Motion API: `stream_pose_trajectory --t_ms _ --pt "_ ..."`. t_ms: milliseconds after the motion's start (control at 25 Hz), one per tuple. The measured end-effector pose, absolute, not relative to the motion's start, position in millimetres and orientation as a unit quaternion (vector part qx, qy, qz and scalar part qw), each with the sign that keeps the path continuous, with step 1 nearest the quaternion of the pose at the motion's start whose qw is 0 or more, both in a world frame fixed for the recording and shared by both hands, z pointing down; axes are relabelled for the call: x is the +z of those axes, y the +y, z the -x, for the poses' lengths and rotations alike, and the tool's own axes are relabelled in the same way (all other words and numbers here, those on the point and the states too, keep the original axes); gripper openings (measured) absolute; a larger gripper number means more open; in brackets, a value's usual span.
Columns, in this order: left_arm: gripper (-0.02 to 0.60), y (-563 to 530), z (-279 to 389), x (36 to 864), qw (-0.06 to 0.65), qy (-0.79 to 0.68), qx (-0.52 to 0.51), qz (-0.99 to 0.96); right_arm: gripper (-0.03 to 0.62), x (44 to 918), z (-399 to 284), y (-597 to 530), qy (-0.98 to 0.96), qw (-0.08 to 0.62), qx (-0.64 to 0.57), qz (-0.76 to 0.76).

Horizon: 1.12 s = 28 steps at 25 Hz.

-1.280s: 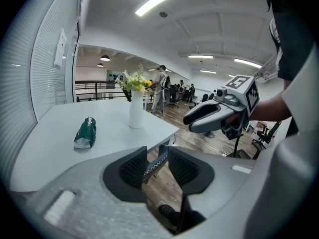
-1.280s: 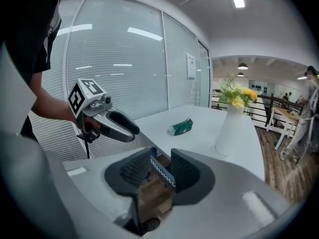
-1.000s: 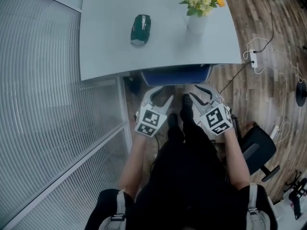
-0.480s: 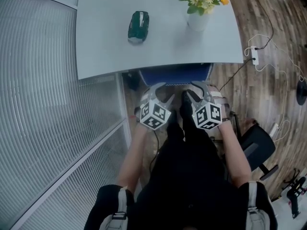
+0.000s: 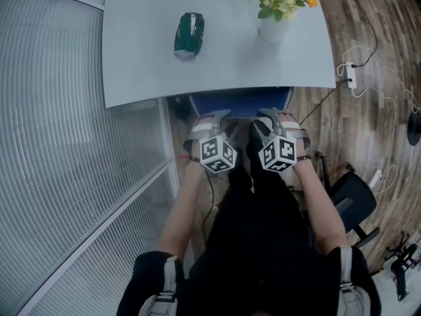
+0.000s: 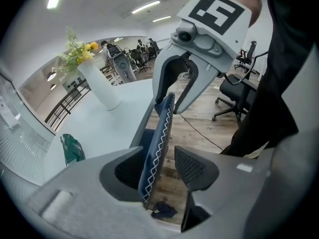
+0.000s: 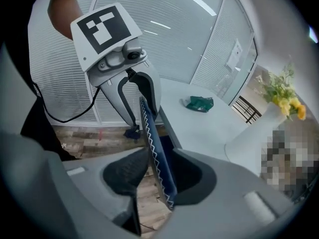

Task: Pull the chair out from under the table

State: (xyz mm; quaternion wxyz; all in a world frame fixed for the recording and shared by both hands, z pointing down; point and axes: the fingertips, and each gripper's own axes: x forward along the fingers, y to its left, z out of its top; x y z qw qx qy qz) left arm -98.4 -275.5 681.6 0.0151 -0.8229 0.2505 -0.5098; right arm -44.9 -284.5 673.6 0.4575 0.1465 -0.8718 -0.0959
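The blue chair back (image 5: 240,102) shows just under the near edge of the pale table (image 5: 217,71). My left gripper (image 5: 212,118) and right gripper (image 5: 268,118) hang side by side over its top edge, both open, and both have spread wider in the last second. In the left gripper view the top edge of the chair back (image 6: 159,133), stitched in white zigzag, runs between my left gripper's (image 6: 159,171) jaws, with a gap to the right pad. In the right gripper view the top edge of the chair back (image 7: 155,151) likewise passes between my right gripper's (image 7: 159,176) jaws.
On the table stand a white vase of flowers (image 5: 272,20) and a green packet (image 5: 189,36). A ribbed glass partition (image 5: 72,176) closes the left side. A black office chair (image 5: 352,199) and a power strip with cables (image 5: 349,79) lie on the wooden floor at right.
Both grippers have sunk toward the chair back and rolled, so their marker cubes now sit closer together. Their jaws have spread wider and now straddle the chair's top edge.
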Motion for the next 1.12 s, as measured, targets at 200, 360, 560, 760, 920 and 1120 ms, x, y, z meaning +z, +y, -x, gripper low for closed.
stream_pose_trajectory --t_ms 200,360,560,760,920,1120 --pt "0.198 -278.8 101.4 689.6 -0.006 0.25 -0.518 0.818 0.144 685.7 47.9 -286.4 -0.872 0.463 -0.088 -0.13" --pt "0.18 -281.6 101.7 689.3 -0.012 0.258 -0.513 0.819 0.143 690.8 49.0 -286.2 -0.871 0.467 -0.088 -0.125" --pt "0.142 -283.2 103.6 688.8 -0.017 0.273 -0.509 0.816 0.14 691.9 49.8 -285.3 -0.867 0.471 -0.093 -0.134" --pt "0.129 -284.2 103.9 689.6 -0.025 0.284 -0.507 0.813 0.138 692.6 49.5 -285.7 -0.866 0.466 -0.1 -0.153" --pt "0.129 -280.0 103.5 690.4 -0.054 0.296 -0.493 0.816 0.13 692.4 48.1 -282.1 -0.87 0.46 -0.081 -0.159" --pt "0.124 -261.5 101.2 693.9 -0.058 0.282 -0.499 0.817 0.124 696.1 45.9 -264.8 -0.869 0.467 -0.071 -0.146"
